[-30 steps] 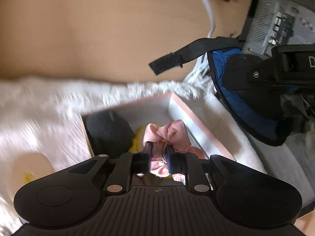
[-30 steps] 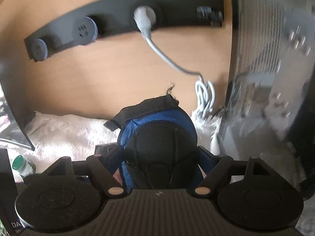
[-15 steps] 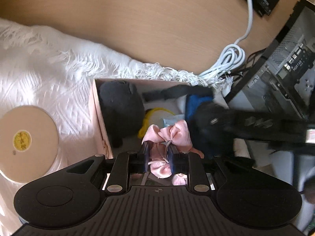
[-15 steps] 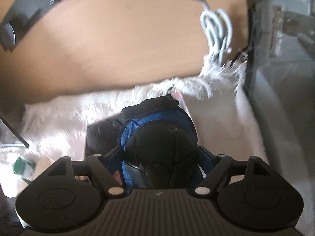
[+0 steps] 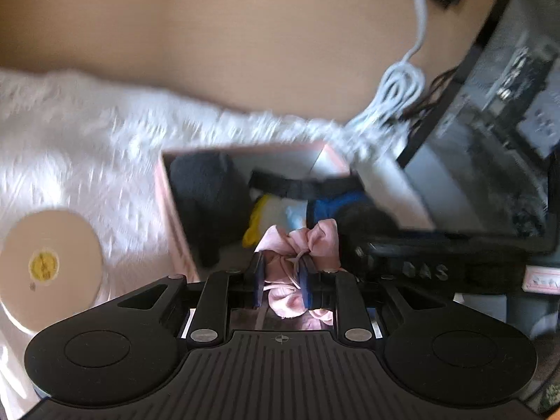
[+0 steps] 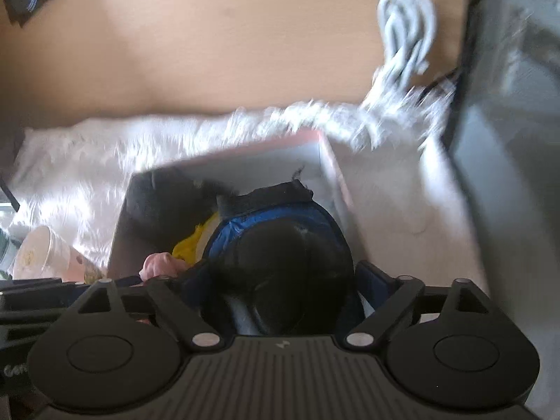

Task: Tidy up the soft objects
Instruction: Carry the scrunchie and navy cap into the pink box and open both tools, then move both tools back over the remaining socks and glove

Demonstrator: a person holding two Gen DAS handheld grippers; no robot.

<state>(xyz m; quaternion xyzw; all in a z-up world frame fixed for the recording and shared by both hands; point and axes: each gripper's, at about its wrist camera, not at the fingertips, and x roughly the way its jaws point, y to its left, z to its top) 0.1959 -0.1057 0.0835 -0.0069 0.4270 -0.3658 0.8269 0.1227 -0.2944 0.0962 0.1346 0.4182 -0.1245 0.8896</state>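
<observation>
My left gripper [image 5: 281,262] is shut on a pink scrunchie [image 5: 301,241] and holds it over the near edge of a pink box [image 5: 168,192] on the white furry rug. The box holds a dark grey soft thing [image 5: 206,192] and a yellow and white one [image 5: 266,210]. My right gripper [image 6: 280,273] is shut on a blue and black padded pad with a black strap [image 6: 280,238], held over the box's right half [image 6: 336,175]. The pad also shows in the left wrist view [image 5: 336,203], and the scrunchie in the right wrist view [image 6: 159,262].
A round cream lid with a yellow sticker [image 5: 49,266] lies on the white rug [image 5: 87,161] left of the box. A coiled white cable [image 5: 399,91] and a computer case [image 5: 497,133] stand at the right. Wooden floor [image 5: 210,35] lies beyond.
Both grippers have moved over the box with their loads. The right gripper has brought the blue pad down into the box's right half. The left gripper still holds the scrunchie.
</observation>
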